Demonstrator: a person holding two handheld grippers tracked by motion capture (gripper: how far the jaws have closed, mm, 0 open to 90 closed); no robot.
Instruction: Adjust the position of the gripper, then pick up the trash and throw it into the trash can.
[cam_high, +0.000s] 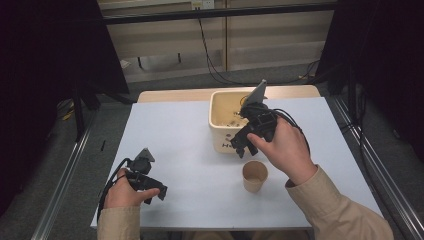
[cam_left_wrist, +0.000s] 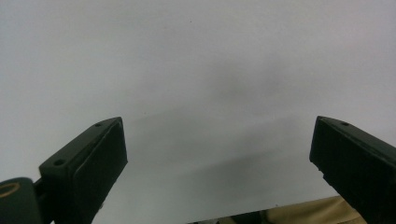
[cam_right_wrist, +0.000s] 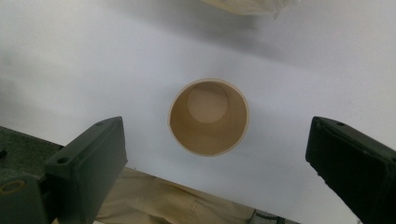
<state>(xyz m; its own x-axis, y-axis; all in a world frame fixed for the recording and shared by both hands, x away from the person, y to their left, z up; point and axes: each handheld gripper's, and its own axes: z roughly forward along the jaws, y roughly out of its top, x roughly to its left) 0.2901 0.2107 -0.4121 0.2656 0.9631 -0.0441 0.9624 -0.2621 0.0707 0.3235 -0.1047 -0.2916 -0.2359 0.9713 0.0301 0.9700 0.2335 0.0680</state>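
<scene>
Tan paper cup (cam_high: 255, 176) upright, empty, on white table sheet, near cream bin (cam_high: 223, 131).

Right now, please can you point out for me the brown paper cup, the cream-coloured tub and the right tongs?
brown paper cup (cam_high: 255, 176), high view, on its outer side wall.
cream-coloured tub (cam_high: 223, 134), high view, on its front wall.
right tongs (cam_high: 239, 145), high view, midway between the two tips.

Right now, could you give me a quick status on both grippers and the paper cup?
Left gripper open, empty, low over the white sheet. Right gripper open, above the paper cup. Cup upright, empty. Cream bin just behind.
</scene>
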